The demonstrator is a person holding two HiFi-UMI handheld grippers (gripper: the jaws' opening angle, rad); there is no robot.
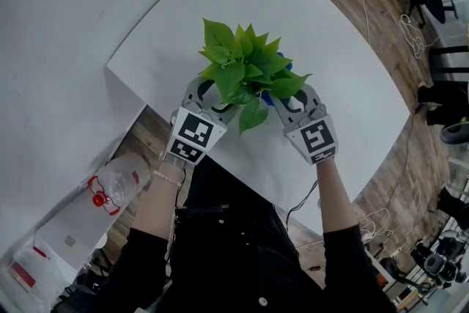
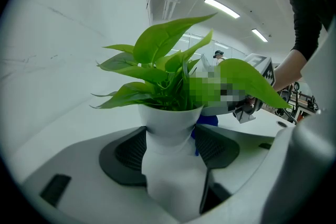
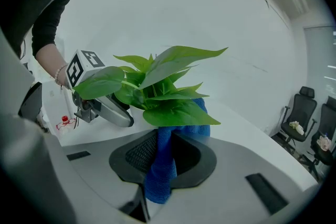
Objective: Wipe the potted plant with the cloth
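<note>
right gripper view: pinching the blue cloth (image 3: 160, 176) in the near-closed right gripper (image 3: 167, 157), top edge touching the lowest leaf (image 3: 181, 114), foliage just above and ahead. bracing the white pot (image 2: 169, 126) between wide-spread left gripper (image 2: 170, 147) pads on the table (image 1: 330, 48). probably calls for sweeping upward along the leaves.

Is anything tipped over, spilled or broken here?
Nothing stands out. The green leafy plant stands upright in its white pot, gripped by the left hand-held gripper; the right hand-held gripper holds a blue cloth by the leaves.
</note>
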